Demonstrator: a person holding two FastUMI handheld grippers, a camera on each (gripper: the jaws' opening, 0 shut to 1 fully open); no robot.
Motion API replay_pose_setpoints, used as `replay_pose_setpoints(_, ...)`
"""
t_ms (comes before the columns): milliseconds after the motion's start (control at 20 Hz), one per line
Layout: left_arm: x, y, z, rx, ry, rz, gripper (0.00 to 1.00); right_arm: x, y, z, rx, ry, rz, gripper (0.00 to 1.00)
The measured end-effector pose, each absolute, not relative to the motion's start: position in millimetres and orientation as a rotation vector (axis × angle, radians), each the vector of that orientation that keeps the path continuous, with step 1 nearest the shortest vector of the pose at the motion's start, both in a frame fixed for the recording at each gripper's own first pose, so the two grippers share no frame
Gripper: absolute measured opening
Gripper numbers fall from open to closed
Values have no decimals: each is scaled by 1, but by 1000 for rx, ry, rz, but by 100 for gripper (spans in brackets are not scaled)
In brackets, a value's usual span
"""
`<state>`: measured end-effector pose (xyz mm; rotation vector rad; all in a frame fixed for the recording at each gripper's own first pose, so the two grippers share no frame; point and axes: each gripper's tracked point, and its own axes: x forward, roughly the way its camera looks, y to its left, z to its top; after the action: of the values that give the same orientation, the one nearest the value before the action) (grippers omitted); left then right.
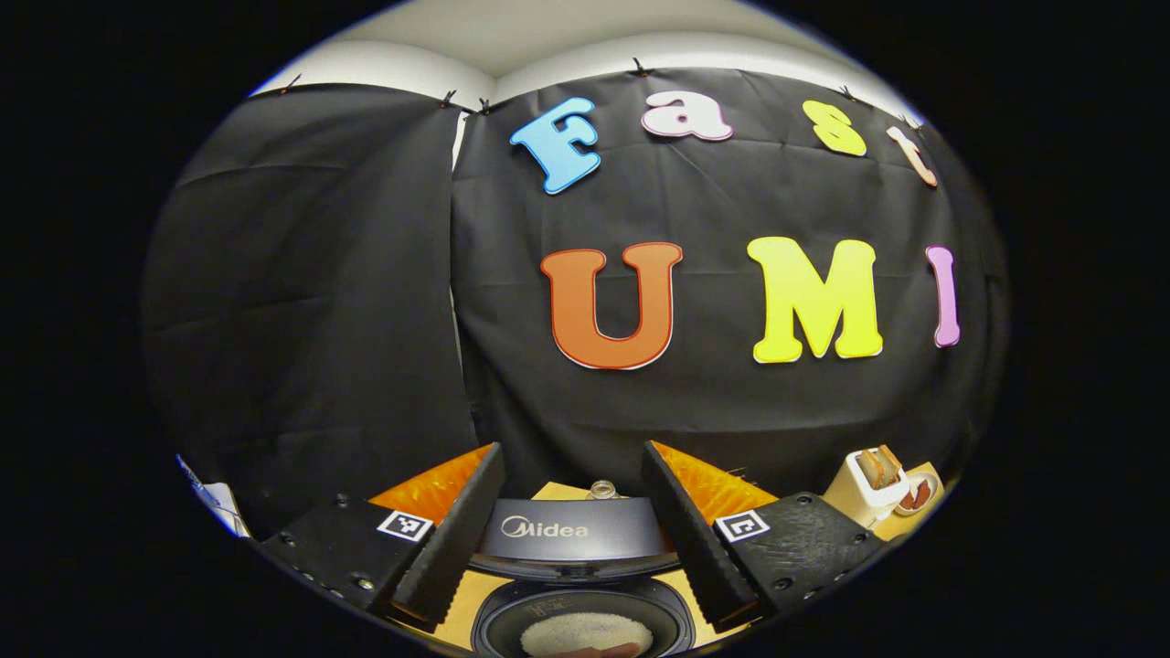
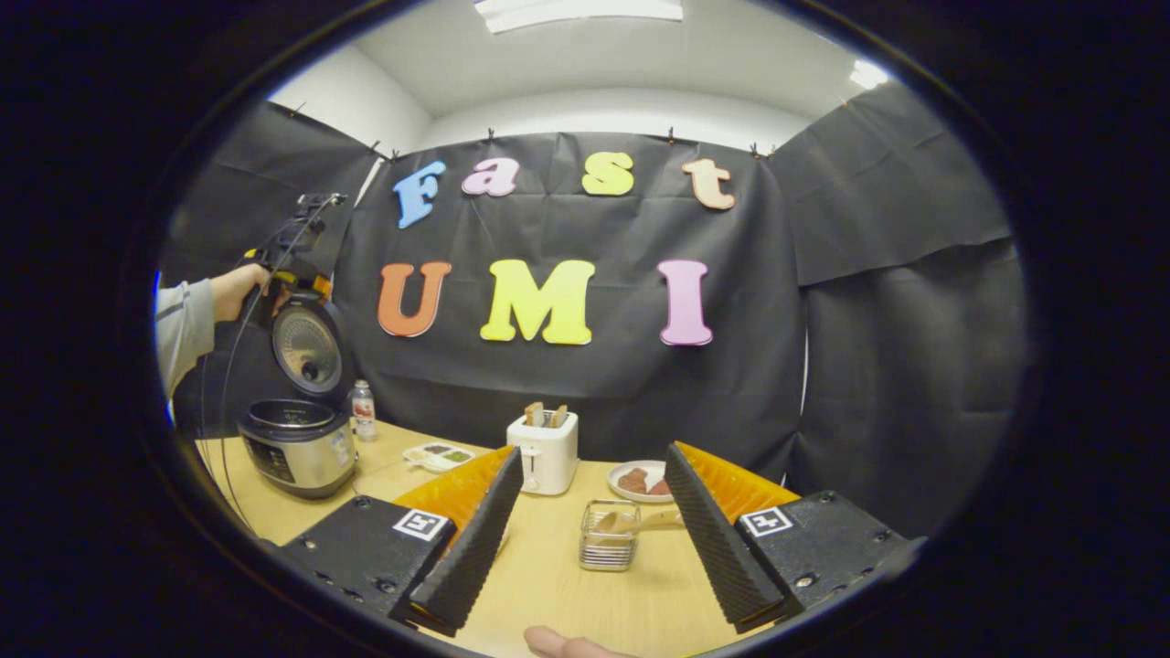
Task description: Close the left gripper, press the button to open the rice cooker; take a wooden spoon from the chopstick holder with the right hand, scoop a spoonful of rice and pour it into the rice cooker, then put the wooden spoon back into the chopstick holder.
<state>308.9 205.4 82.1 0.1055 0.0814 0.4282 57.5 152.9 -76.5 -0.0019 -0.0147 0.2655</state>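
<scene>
Rice cooker (image 2: 297, 439) far left, lid up, rice inside. Left gripper (image 1: 571, 539) spread above it, empty. Right gripper (image 2: 592, 535) spread, empty; chopstick holder (image 2: 609, 535) with wooden spoon (image 2: 631, 522) between its fingers. Toaster (image 2: 545, 446), plate (image 2: 640, 482) beyond.

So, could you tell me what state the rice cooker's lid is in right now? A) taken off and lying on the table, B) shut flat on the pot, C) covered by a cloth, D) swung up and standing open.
D: in the right gripper view the lid stands upright behind the rice cooker, and the left gripper view looks down on rice in the open pot.
</scene>
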Motion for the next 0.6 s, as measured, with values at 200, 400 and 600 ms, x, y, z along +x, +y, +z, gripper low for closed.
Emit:
replay_pose_setpoints(200,285,194,71,76,78,429,98,48,154,-77,1,-2,306,100)
replay_pose_setpoints(400,264,172,39,95,129,376,97,44,131,-67,9,-32,269,100)
replay_pose_setpoints(600,234,162,-14,14,215,378,92,36,99,-60,124,-48,248,94)
